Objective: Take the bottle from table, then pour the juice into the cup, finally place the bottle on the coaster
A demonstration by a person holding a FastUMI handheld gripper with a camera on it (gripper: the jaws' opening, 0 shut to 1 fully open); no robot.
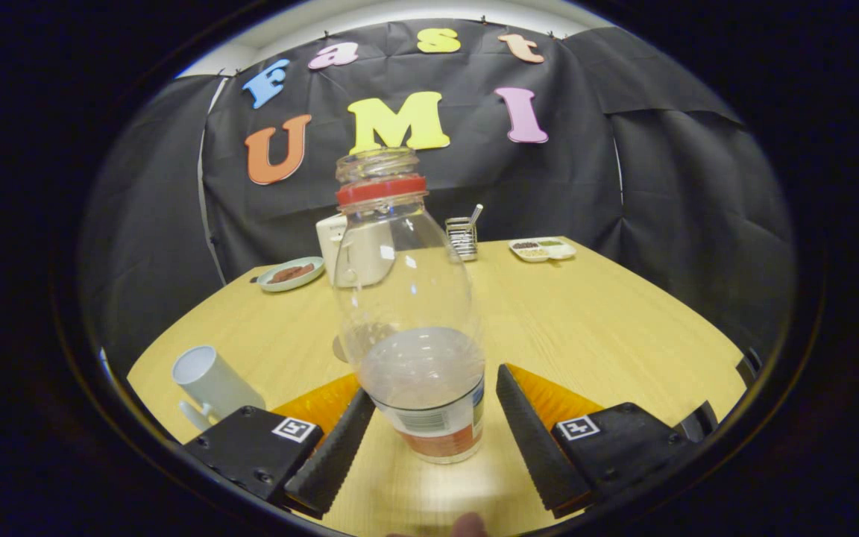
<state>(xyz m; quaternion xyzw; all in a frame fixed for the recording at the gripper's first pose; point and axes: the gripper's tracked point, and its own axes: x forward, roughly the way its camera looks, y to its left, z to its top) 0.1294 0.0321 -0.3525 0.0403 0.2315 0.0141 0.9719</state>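
The clear juice bottle [411,313] stands upright on the table [608,328], between the spread-apart fingers [340,447], neither touching it. A white cup [213,384] sits near left.

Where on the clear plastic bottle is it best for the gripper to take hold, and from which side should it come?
Probably low on the clear plastic bottle, at the labelled band near its base. It stands upright between the open gripper fingers, neither touching yet. The body there is straight-walled, while above it bulges and narrows toward the red neck ring. Come level from the near side, then close.
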